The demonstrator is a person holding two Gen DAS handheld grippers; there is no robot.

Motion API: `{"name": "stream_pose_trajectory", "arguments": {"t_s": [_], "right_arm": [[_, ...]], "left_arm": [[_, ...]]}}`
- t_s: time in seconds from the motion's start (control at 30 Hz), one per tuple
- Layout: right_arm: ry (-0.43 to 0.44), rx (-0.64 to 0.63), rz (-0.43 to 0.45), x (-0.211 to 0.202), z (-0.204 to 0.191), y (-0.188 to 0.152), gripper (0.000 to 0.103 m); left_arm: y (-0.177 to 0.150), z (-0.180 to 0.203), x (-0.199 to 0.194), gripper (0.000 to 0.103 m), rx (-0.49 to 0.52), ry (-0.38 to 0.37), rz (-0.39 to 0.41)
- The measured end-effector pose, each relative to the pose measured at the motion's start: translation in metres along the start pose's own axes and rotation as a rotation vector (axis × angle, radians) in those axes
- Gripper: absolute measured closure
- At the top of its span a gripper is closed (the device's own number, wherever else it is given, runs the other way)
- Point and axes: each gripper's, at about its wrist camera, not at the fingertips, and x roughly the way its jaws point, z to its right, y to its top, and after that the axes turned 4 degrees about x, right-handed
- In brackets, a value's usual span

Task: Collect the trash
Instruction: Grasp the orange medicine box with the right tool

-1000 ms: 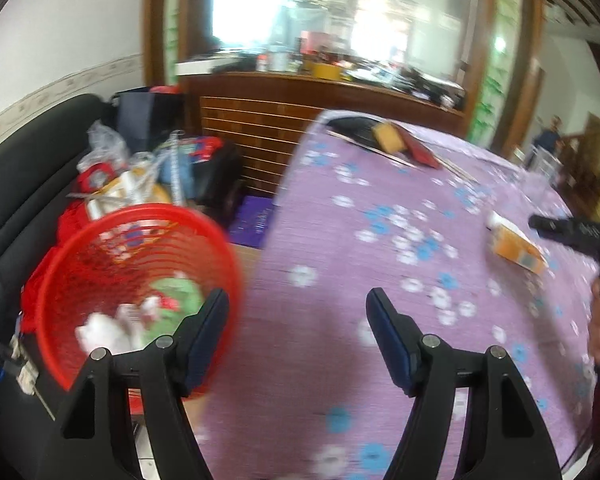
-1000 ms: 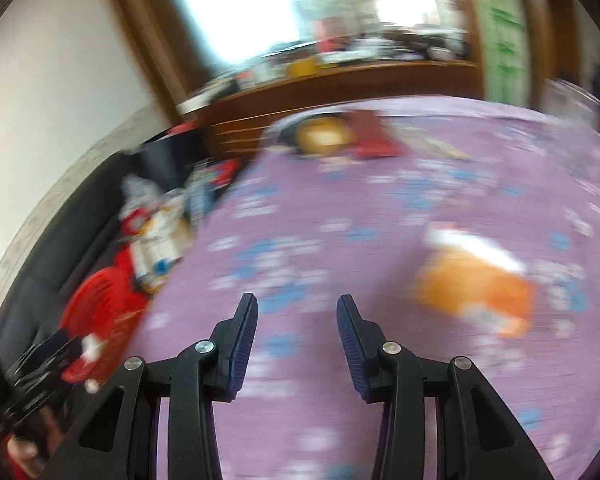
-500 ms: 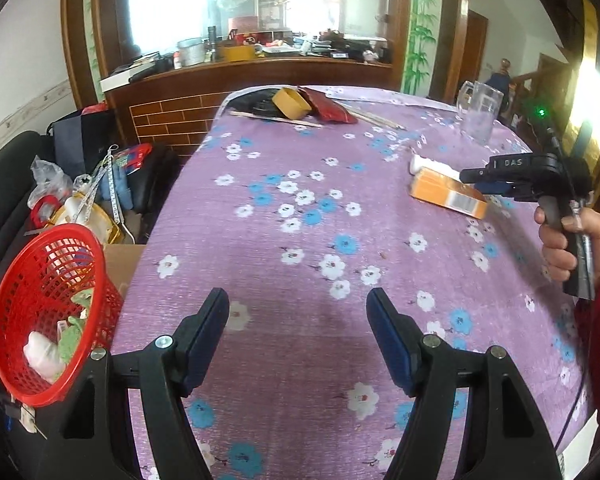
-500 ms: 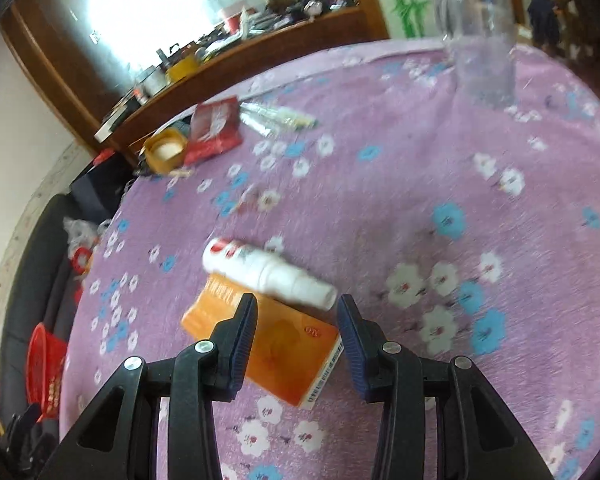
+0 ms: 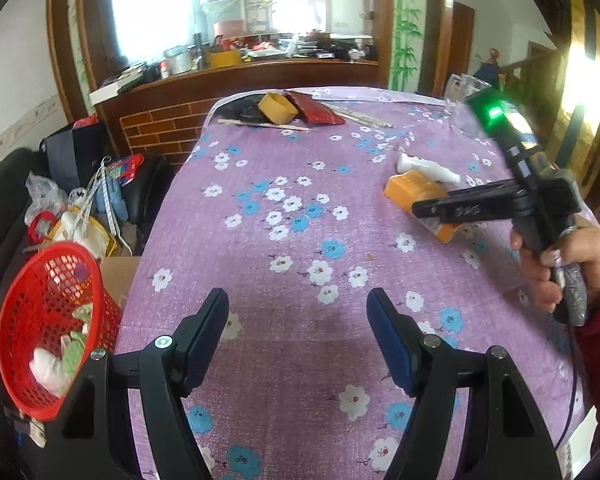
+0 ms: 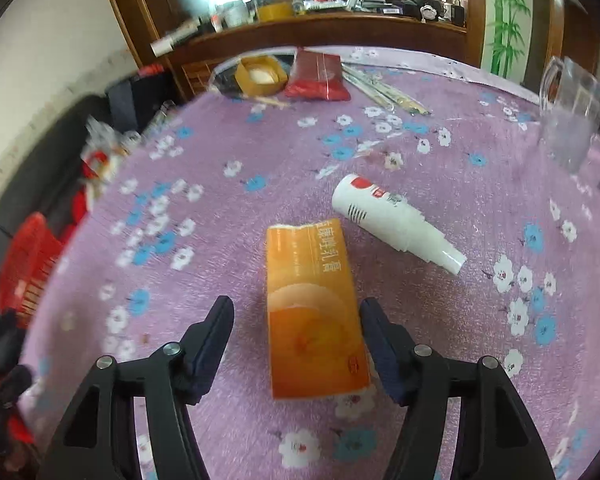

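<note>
The orange carton [image 6: 314, 312] lies flat on the flowered purple tablecloth [image 6: 204, 264], its near half between the fingers of the right gripper [image 6: 296, 330], whose jaws are opening; the right pad sits just beside the carton's edge, the left pad stands apart from it. Beyond the right finger, a white spray bottle [image 6: 392, 222] lies on its side near the carton's far end. The left gripper [image 5: 298, 340] hangs spread over bare cloth, nothing between its fingers. To its left, off the table edge, stands a red mesh basket [image 5: 24, 312] holding crumpled scraps.
</note>
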Motion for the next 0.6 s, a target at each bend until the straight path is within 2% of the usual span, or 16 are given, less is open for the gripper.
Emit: {"name": "stream_pose_trajectory", "arguments": {"t_s": [0.03, 0.13, 0.2, 0.3, 0.43, 0.53, 0.6], "right_arm": [[-0.025, -0.018, -0.01, 0.003, -0.004, -0.002, 0.052], [-0.083, -0.043, 0.007, -0.003, -0.002, -0.01, 0.052], [-0.083, -0.002, 0.032, -0.015, 0.006, -0.015, 0.052], [-0.007, 0.113, 0.132, -0.046, 0.034, -0.018, 0.052], [0.024, 0.303, 0.308, -0.08, 0.091, -0.027, 0.052], [0.075, 0.444, 0.348, -0.084, 0.134, -0.037, 0.052], [0.071, 0.492, 0.375, -0.089, 0.15, -0.042, 0.052]], "left_arm": [[0.002, 0.003, -0.001, 0.032, 0.016, -0.004, 0.0], [0.012, 0.016, -0.001, 0.032, 0.077, -0.016, 0.003], [0.02, 0.024, -0.001, 0.032, 0.112, -0.031, 0.01], [0.042, 0.044, 0.004, 0.03, 0.16, -0.092, 0.016], [0.077, 0.071, 0.022, 0.029, 0.202, -0.177, 0.004], [0.109, 0.096, 0.049, 0.029, 0.226, -0.216, 0.0], [0.131, 0.112, 0.072, 0.029, 0.244, -0.226, -0.003]]}}
